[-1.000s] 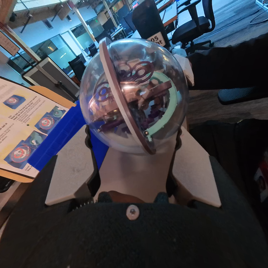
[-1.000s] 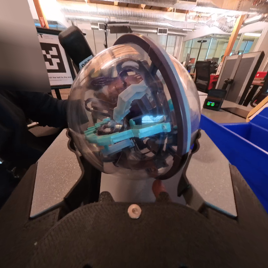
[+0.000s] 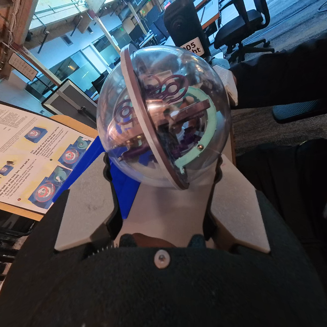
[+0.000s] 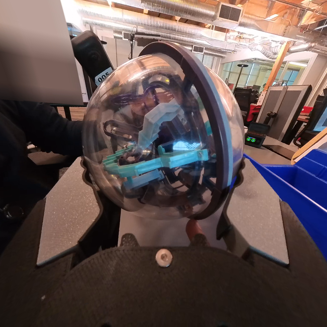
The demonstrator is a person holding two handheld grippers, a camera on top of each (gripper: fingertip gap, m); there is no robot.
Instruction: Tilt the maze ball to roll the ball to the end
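Note:
The maze ball [image 3: 162, 115] is a clear sphere with a dark rim band and purple and mint tracks inside. It is held up in the air between both grippers. My left gripper [image 3: 162, 163] is shut on its lower sides, with both fingers [image 3: 108, 164] touching the shell. A small steel ball [image 3: 200, 146] sits on the curved mint track, a little up from the track's lower end. In the right wrist view the maze ball [image 4: 162, 134] fills the centre. My right gripper [image 4: 162, 168] is shut on it, fingers [image 4: 85, 169] against the shell. A steel ball [image 4: 125, 146] shows on the teal stepped track.
A blue bin [image 4: 292, 177] lies to the right, and it also shows in the left wrist view [image 3: 122, 187]. A printed instruction sheet [image 3: 35, 150] on a board lies left. A person's dark sleeve [image 4: 44, 127] is behind. Office chairs [image 3: 238, 30] and a small device with green lights [image 4: 254, 136] stand beyond.
The steel ball has rolled up the mint curved track, away from its lower end. The maze ball has tilted slightly in both views. Both grasps are unchanged.

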